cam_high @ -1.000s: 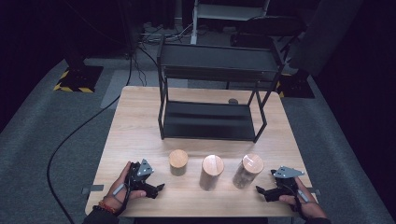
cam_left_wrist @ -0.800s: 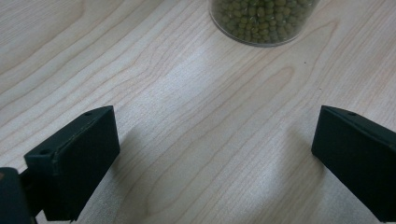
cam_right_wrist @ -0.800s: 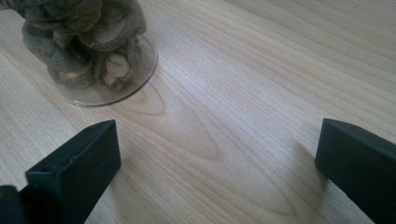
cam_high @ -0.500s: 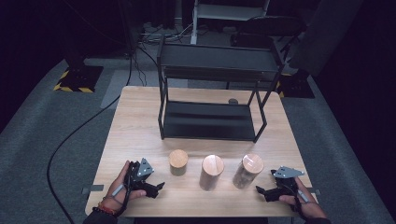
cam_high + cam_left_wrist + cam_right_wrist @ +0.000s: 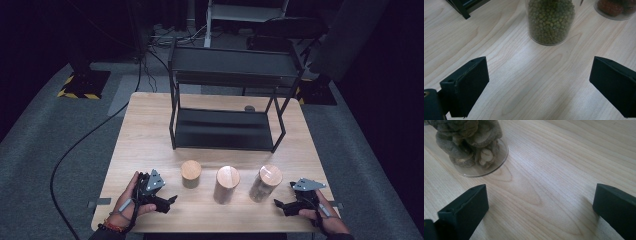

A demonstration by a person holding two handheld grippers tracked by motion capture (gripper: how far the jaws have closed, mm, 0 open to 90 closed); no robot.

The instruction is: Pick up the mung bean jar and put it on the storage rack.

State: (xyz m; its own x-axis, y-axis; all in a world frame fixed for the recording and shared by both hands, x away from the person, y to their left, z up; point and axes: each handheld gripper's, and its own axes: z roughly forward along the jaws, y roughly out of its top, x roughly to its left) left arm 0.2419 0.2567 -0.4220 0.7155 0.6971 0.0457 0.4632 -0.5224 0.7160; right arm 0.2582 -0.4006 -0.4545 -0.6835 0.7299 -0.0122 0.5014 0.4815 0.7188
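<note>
Where the hands are: both hands come in at the near edge of the table, one at each end of a row of three jars.
Left gripper: its jaws stand wide apart with only bare wood between them. They have just been closing a little, and they grip nothing. It points toward the short jar and lies near it without touching.
Right gripper: its jaws are also spread wide and hold nothing. It lies just beside the right jar and points toward it.
Short jar: this is the left one of the row and the lowest. It is of clear glass with a round lid of light wood, and it stands upright. In the left gripper view it is full of small round green beans and stands ahead of the jaws, well clear of them.
Middle jar: it is taller, with the same wooden lid, and stands upright between the other two. In the left gripper view its bottom part shows something reddish inside; what it is I cannot tell.
Right jar: it is tall, of clear glass with a wooden lid, and stands upright. In the right gripper view it holds grey-brown wrinkled pieces, like dried mushrooms, and its round base stands on the wood ahead of one jaw.
Rack: a black metal rack with two shelves stands on the far half of the table, well apart from the jars.
</note>
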